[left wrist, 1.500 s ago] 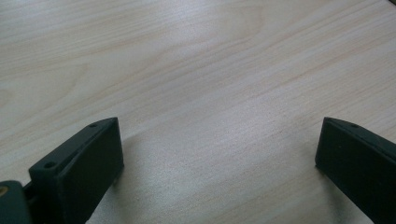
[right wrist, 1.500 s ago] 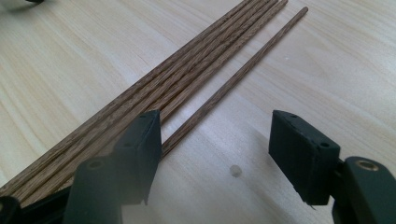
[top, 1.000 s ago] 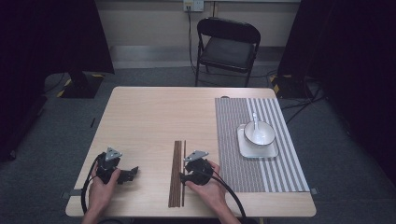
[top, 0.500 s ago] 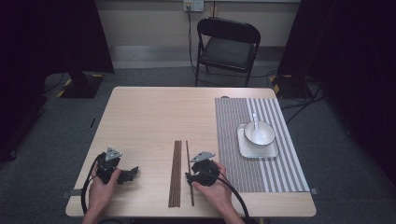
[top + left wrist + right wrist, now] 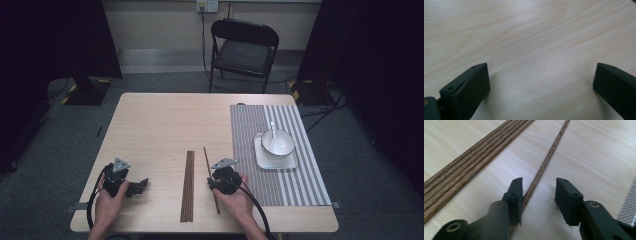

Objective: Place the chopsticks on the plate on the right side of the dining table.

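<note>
The left gripper (image 5: 541, 82) hangs low over a pale wood-grain table (image 5: 531, 35), its two black jaws spread wide apart, one rising at the lower left of the frame, the other at the lower right. Bare tabletop lies between them, faintly shadowed beside each jaw.

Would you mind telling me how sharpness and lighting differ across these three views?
High view: table evenly lit, surroundings nearly black, detail soft. Left gripper view: wood grain fairly crisp, black fingers slightly soft, faint shadow beside them. Right gripper view: single chopstick and grain sharp, near gripper body blurred.
</note>
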`<action>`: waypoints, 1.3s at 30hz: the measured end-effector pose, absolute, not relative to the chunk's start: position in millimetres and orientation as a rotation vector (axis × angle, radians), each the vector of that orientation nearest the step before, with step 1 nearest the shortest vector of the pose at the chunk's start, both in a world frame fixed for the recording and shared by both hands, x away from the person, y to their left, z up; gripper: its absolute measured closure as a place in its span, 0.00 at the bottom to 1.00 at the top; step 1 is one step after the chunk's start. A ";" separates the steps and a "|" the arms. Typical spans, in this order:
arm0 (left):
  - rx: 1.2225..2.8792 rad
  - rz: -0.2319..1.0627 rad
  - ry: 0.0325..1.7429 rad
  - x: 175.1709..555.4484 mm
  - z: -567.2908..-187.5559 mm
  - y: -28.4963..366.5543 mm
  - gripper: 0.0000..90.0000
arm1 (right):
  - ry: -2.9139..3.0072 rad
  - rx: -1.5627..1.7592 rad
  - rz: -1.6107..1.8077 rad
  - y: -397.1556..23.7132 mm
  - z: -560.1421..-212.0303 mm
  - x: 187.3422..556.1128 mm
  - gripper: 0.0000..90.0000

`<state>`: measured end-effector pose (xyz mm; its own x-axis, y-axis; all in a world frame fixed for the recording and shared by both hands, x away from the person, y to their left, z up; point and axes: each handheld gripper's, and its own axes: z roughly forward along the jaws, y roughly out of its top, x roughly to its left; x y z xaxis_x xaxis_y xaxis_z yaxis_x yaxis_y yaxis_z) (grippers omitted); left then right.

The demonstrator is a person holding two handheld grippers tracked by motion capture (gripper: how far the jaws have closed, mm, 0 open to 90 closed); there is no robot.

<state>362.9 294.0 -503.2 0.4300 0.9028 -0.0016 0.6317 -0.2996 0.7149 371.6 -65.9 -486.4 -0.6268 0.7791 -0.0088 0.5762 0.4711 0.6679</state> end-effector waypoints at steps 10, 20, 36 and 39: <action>2.041 0.540 1.289 362.9 -503.1 294.1 0.00 | 2.398 1.160 0.922 -65.9 -486.3 381.9 0.87; 2.041 0.540 1.288 362.9 -503.1 294.1 0.00 | 2.388 1.190 0.905 -66.1 -485.1 395.3 0.92; 2.041 0.540 1.289 362.9 -503.1 294.1 0.00 | 2.353 1.246 0.888 -75.4 -485.1 384.9 0.75; 2.041 0.540 1.289 362.9 -503.1 294.1 0.00 | 2.343 1.257 0.883 -74.1 -485.1 384.4 0.75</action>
<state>362.9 294.1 -503.1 0.4300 0.9028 -0.0012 0.6321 -0.3001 0.7144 384.4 -74.1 -485.1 -0.5515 0.8342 -0.0040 0.6238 0.4156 0.6619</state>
